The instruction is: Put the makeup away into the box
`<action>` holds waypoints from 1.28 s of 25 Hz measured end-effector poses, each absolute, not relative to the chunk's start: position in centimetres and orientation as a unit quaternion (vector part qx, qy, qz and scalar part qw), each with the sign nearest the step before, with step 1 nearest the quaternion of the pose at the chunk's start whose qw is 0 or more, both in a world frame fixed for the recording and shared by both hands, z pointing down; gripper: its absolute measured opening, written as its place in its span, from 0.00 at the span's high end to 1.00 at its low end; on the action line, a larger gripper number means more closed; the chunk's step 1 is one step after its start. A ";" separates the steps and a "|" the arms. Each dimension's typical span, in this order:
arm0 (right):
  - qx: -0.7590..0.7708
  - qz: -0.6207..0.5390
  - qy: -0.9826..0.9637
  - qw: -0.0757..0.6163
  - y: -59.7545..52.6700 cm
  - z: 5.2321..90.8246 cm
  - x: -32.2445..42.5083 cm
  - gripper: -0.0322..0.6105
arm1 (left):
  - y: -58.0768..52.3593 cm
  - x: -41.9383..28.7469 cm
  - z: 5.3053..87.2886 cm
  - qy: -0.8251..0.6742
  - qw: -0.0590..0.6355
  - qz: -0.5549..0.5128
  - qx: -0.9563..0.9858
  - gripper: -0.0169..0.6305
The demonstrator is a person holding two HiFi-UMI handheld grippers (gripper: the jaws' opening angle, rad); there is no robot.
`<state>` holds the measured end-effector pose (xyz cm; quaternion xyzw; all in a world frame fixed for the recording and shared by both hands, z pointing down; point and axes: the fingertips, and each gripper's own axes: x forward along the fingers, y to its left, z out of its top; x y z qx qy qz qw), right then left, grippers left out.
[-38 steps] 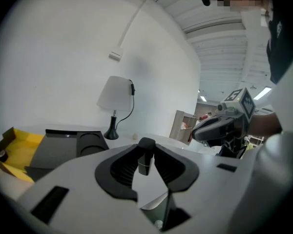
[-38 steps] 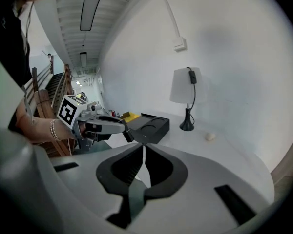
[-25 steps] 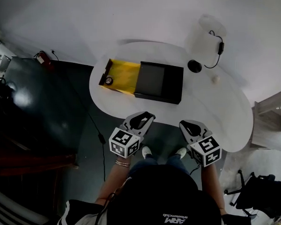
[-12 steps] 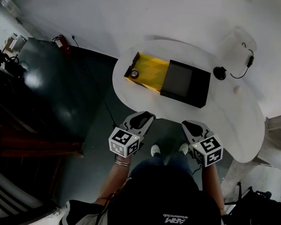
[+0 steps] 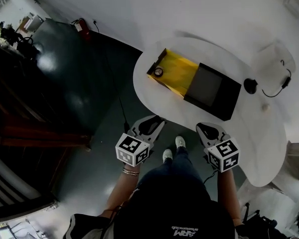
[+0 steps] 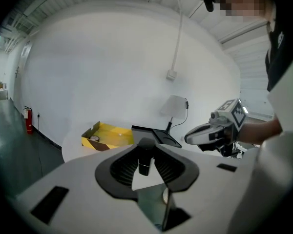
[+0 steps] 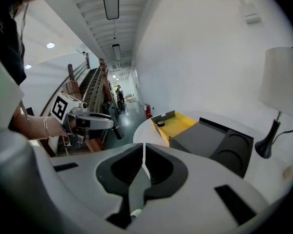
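Observation:
My left gripper [image 5: 152, 125] is shut on a small dark makeup tube [image 6: 145, 159], which stands upright between its pads and pokes out at the tip [image 7: 118, 132]. My right gripper [image 5: 208, 129] is shut with nothing in it [image 7: 144, 152]. Both hang in front of the person's body, short of the near edge of the white table [image 5: 249, 133]. An open yellow box [image 5: 174, 73] lies on the table's far left part, with a small round item [image 5: 158, 71] in its corner. A black tray [image 5: 213, 91] overlaps the box's right end.
A white lamp [image 5: 276, 59] with a black base [image 5: 250, 85] and cord stands at the table's right. A small pale object [image 5: 264, 106] lies near it. Dark floor [image 5: 89, 93] spreads left of the table, and a red extinguisher [image 5: 79, 24] stands by the wall.
The head view has swung, so the table and box now sit further right and higher. Both grippers keep their pose, now over the floor short of the table's edge.

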<state>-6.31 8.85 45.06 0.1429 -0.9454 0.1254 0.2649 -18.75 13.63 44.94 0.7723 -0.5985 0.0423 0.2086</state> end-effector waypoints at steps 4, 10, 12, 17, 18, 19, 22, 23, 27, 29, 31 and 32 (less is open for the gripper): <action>0.124 0.119 -0.950 0.261 6.5 44.5 -8.0 0.90 | 12.4 -19.7 44.6 -0.611 0.208 0.044 0.762 0.80; 0.091 0.105 -0.954 0.266 3.2 43.9 -9.5 0.90 | 9.6 -20.8 43.9 -0.638 0.206 0.033 0.741 0.80; 0.081 0.106 -0.954 0.269 2.1 44.0 -9.8 0.90 | 8.6 -21.0 43.8 -0.646 0.206 0.030 0.735 0.80; 0.052 0.101 -0.956 0.270 -0.5 43.8 -10.6 0.90 | 6.1 -21.3 43.6 -0.665 0.208 0.021 0.717 0.80; 0.047 0.101 -0.956 0.271 -1.0 43.9 -10.8 0.90 | 5.6 -21.4 43.6 -0.668 0.208 0.021 0.714 0.80; 0.040 0.101 -0.956 0.273 -1.4 44.0 -11.0 0.90 | 5.2 -21.4 43.6 -0.671 0.207 0.020 0.712 0.80; 0.024 0.101 -0.957 0.273 -2.2 44.4 -11.4 0.90 | 4.3 -21.1 43.8 -0.676 0.208 0.023 0.706 0.80; 0.019 0.102 -0.957 0.272 -2.3 44.5 -11.5 0.90 | 4.1 -21.0 43.9 -0.677 0.209 0.026 0.705 0.80; 0.011 0.109 -0.956 0.272 -2.7 44.8 -11.6 0.90 | 3.3 -20.9 44.1 -0.677 0.215 0.033 0.703 0.80; 0.011 0.117 -0.955 0.272 -2.9 45.0 -11.6 0.90 | 2.7 -21.0 44.3 -0.673 0.218 0.036 0.705 0.80; 0.014 0.125 -0.953 0.275 -3.4 45.3 -11.7 0.90 | 1.8 -21.2 44.4 -0.668 0.219 0.040 0.710 0.80; 0.017 0.127 -0.952 0.277 -3.7 45.4 -11.8 0.90 | 1.2 -21.4 44.4 -0.665 0.220 0.040 0.712 0.80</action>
